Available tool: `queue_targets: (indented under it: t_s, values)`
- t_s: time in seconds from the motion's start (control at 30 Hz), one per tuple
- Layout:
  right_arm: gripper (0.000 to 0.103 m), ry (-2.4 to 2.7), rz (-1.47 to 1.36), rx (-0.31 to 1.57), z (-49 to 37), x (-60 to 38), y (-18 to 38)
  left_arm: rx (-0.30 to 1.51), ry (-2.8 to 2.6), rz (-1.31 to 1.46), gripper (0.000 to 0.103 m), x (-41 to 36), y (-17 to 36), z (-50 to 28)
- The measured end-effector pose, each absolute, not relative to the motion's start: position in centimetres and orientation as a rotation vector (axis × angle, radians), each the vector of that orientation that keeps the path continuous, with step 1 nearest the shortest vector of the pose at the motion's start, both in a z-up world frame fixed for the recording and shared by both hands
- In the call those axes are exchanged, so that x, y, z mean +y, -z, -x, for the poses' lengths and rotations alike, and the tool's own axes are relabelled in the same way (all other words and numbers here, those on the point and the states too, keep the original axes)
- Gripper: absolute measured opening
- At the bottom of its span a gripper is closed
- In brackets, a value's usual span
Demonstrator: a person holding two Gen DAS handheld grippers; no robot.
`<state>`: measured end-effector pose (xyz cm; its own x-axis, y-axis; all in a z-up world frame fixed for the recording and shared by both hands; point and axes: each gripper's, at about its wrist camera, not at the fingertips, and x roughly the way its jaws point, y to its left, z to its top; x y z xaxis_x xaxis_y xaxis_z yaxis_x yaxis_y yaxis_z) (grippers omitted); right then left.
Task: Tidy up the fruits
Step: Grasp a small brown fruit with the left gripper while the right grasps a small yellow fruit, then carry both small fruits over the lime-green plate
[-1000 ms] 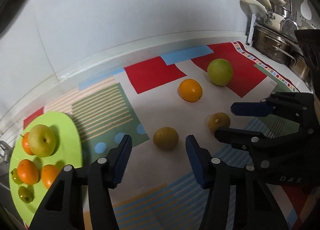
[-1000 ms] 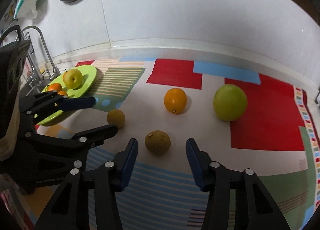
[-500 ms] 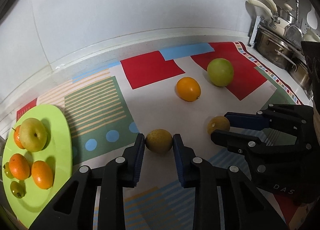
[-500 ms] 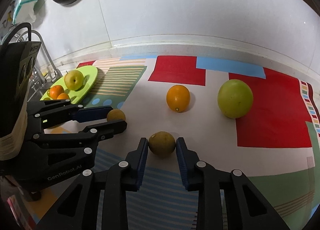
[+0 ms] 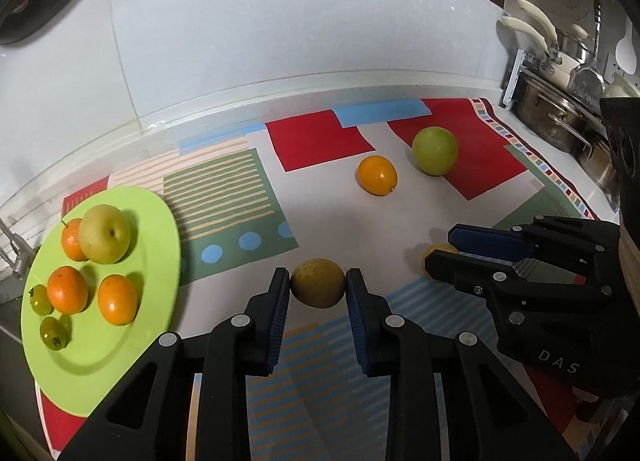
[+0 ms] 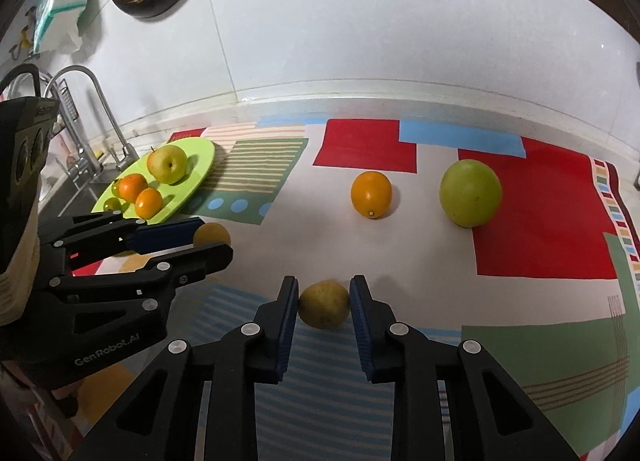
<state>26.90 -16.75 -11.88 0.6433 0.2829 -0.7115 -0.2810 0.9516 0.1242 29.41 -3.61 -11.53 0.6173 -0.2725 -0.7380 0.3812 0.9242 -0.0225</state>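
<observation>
Each gripper clenched a round, dull-skinned brownish fruit on the patterned mat: left gripper (image 5: pixel 317 288) on the left fruit (image 5: pixel 317 288), right gripper (image 6: pixel 324 303) on the right fruit (image 6: pixel 324 304).

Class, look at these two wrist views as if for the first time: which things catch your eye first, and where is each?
Nearest in each view, a black hand-held gripper with blue pads clamps a small brownish-yellow round fruit: the left hand-held gripper on one, the right hand-held gripper on another. At far left a bright lime-green round plate carries fruit, and a large green round fruit sits on the red patch of the colourful patterned mat.
</observation>
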Motion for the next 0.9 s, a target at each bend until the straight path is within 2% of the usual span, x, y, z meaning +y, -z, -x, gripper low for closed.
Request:
queue_targets:
  t_s: [0.9]
  values:
    - [0.028, -0.361, 0.050, 0.659, -23.3, -14.2, 6.0, 0.716, 0.249, -0.086, 0.029, 0.0, 6.6, -24.7]
